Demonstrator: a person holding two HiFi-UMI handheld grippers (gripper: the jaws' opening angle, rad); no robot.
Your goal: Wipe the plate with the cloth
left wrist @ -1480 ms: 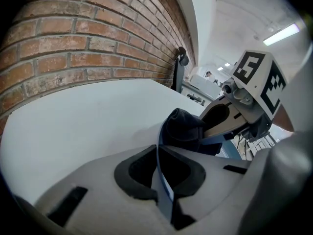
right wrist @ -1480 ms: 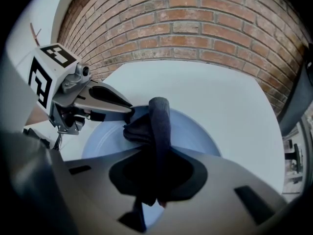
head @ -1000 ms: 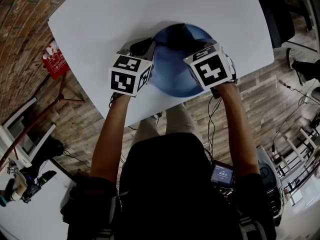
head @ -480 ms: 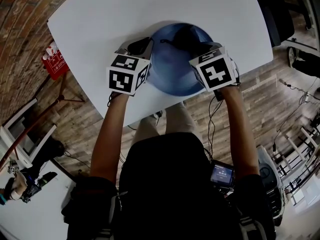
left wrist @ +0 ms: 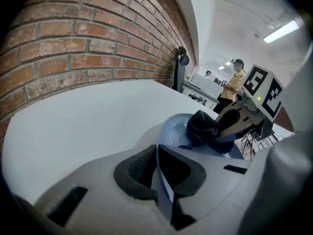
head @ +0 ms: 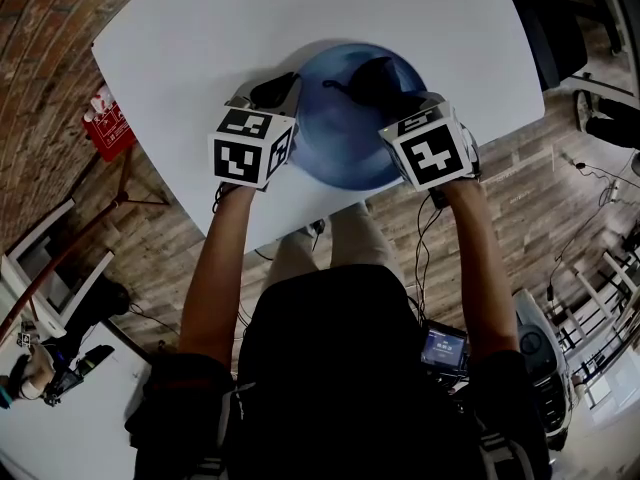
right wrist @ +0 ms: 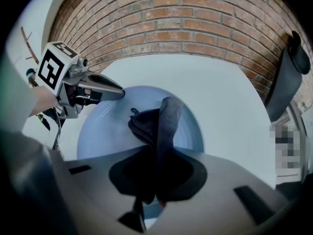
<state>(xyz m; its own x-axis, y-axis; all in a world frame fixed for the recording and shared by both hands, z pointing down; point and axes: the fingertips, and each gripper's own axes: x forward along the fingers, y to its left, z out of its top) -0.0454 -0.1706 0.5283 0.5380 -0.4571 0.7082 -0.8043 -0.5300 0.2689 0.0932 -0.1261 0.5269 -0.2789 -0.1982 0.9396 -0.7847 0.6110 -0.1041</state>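
A pale blue plate (head: 345,128) lies on the white round table (head: 200,38), near its front edge. My left gripper (head: 285,88) is shut on the plate's left rim (left wrist: 159,146), which runs between its jaws. A dark cloth (head: 370,78) rests on the plate's far right part, bunched up. My right gripper (head: 400,98) is shut on the cloth (right wrist: 156,126), which hangs from its jaws onto the plate (right wrist: 107,131). In the left gripper view the cloth (left wrist: 203,129) sits on the plate under the right gripper's fingers (left wrist: 234,124).
A brick wall (right wrist: 171,18) stands behind the table. A red object (head: 108,118) lies on the wooden floor at the left. The person's legs are under the table's front edge. People stand far off in the left gripper view.
The plate and both grippers have shifted slightly away from the person. The cloth has moved toward the plate's far right rim with the right gripper.
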